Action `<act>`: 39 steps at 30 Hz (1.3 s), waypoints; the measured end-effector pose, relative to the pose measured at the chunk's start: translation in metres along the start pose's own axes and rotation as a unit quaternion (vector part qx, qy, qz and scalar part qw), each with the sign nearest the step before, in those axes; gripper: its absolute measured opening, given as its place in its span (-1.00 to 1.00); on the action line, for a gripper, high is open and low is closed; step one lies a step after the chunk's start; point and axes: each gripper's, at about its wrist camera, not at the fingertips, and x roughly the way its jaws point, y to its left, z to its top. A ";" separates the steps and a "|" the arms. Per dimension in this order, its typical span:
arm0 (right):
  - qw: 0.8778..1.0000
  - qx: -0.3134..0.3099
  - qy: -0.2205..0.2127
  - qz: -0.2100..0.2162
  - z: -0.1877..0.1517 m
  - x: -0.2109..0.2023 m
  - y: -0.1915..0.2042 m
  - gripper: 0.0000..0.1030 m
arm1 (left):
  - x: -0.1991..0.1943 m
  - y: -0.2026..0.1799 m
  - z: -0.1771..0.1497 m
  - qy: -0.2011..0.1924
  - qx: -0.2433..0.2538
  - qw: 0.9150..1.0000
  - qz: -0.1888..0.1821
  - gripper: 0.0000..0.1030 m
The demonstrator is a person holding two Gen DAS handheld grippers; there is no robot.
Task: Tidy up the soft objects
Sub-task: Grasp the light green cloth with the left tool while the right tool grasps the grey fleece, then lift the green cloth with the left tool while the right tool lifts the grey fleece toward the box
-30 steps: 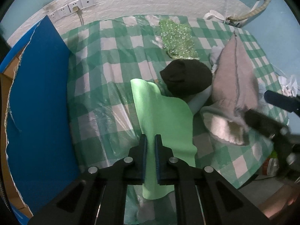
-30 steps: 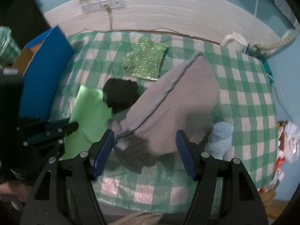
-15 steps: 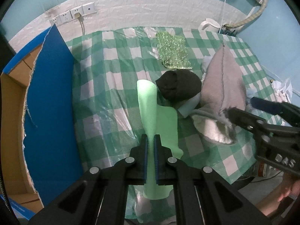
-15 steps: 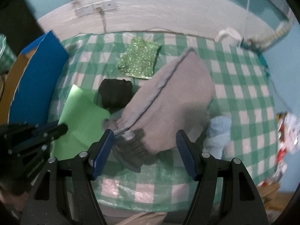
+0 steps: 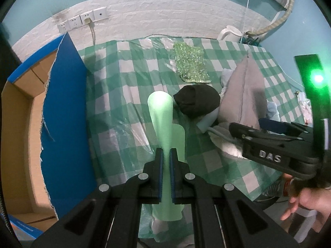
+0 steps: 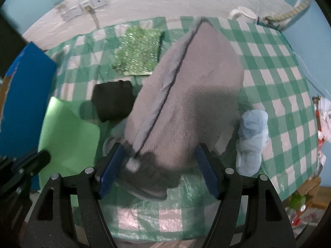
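My left gripper [image 5: 166, 155] is shut on a light green foam sheet [image 5: 162, 124] and holds it edge-up above the checked table; the sheet also shows in the right wrist view [image 6: 68, 132]. My right gripper [image 6: 158, 161] is open, its jaws either side of the near end of a grey fleece garment [image 6: 186, 95], which also shows in the left wrist view [image 5: 242, 95]. A black cloth [image 5: 196, 100] lies beside the sheet. A sparkly green cloth [image 5: 191, 65] lies farther back. A pale blue cloth [image 6: 251, 136] lies right of the fleece.
An open cardboard box with a blue flap [image 5: 64, 111] stands at the left edge of the table [image 5: 124, 82]. A white kettle [image 5: 230, 33] sits at the back right. Wall sockets [image 5: 82, 20] are behind. Clutter [image 6: 322, 122] lies off the table's right side.
My left gripper has lifted the green sheet so it stands edge-on. My right gripper has moved forward, so its open jaws now reach the fleece's near end.
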 end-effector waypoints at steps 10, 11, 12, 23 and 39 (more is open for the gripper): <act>0.998 -0.032 -0.005 -0.061 0.000 0.028 0.014 0.45 | 0.001 0.006 0.001 0.001 -0.008 1.000 -0.005 -0.89; 0.997 -0.038 -0.008 -0.066 -0.002 0.030 0.016 0.45 | 0.001 0.006 0.001 0.003 -0.009 1.000 -0.005 -0.89; 0.997 -0.044 -0.012 -0.069 -0.003 0.030 0.017 0.44 | 0.002 0.006 0.001 0.004 -0.009 1.000 -0.005 -0.88; 0.996 -0.072 -0.033 -0.046 -0.010 0.013 0.005 -0.56 | -0.003 0.005 0.001 -0.002 -0.009 1.000 -0.007 -0.89; 0.992 -0.088 -0.088 0.015 -0.003 -0.051 -0.007 -0.61 | -0.040 -0.005 0.004 -0.048 0.014 0.999 -0.010 -0.88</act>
